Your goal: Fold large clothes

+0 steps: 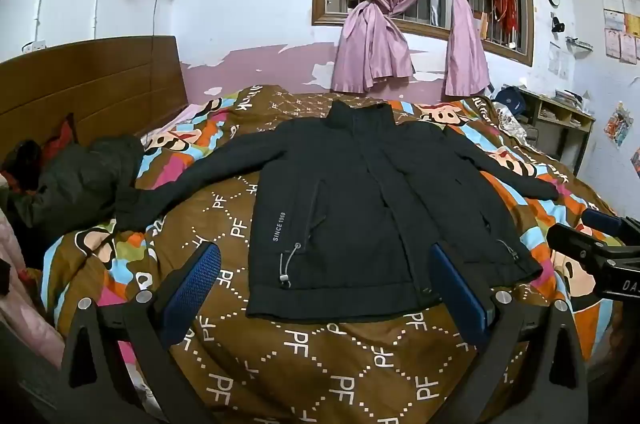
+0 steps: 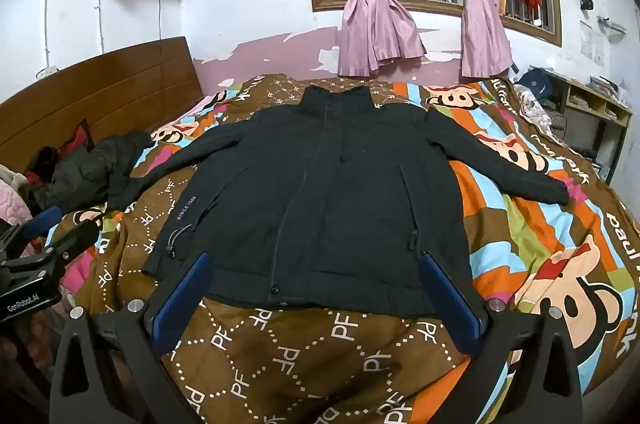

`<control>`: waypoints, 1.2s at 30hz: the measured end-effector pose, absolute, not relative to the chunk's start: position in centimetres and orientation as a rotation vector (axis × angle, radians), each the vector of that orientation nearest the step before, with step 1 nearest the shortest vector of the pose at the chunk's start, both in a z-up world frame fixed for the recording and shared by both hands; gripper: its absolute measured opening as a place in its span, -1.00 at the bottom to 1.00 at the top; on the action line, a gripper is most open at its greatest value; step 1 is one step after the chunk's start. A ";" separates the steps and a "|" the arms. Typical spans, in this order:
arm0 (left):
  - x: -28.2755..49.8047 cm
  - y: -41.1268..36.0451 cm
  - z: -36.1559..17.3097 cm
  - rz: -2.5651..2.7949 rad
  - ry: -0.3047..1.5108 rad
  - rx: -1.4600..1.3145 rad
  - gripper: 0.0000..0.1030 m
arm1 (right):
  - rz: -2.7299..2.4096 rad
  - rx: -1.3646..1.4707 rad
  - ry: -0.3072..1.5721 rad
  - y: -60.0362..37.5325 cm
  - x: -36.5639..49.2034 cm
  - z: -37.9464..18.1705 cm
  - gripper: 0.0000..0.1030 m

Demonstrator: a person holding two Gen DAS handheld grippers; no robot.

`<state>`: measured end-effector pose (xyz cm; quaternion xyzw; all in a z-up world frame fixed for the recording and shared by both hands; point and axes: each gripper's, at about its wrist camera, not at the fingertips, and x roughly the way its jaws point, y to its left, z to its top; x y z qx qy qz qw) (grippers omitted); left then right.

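jacket (image 1: 352,207) lies flat, front up, on bed (image 1: 320,356), collar far, hem near, sleeves spread sideways. left tongs (image 1: 326,288) and right tongs (image 2: 316,298) both gape wide, empty, hovering just short of hem; left sleeve nearer left tongs.

Left gripper (image 1: 325,266) fingers spread wide, right gripper (image 2: 314,274) likewise (both tilted downward)
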<state>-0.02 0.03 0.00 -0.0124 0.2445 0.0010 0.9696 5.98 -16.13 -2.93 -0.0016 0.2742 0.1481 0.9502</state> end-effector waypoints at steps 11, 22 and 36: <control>-0.2 0.3 0.1 0.000 0.496 -0.016 0.96 | 0.307 0.009 0.571 -16.4 6.3 -3.1 1.00; -0.2 0.3 0.1 0.002 0.495 -0.011 0.96 | 0.306 0.012 0.574 -16.2 6.1 -2.7 1.00; -0.2 0.3 0.0 0.008 0.491 -0.007 0.96 | 0.308 0.022 0.579 -16.2 6.0 -3.1 1.00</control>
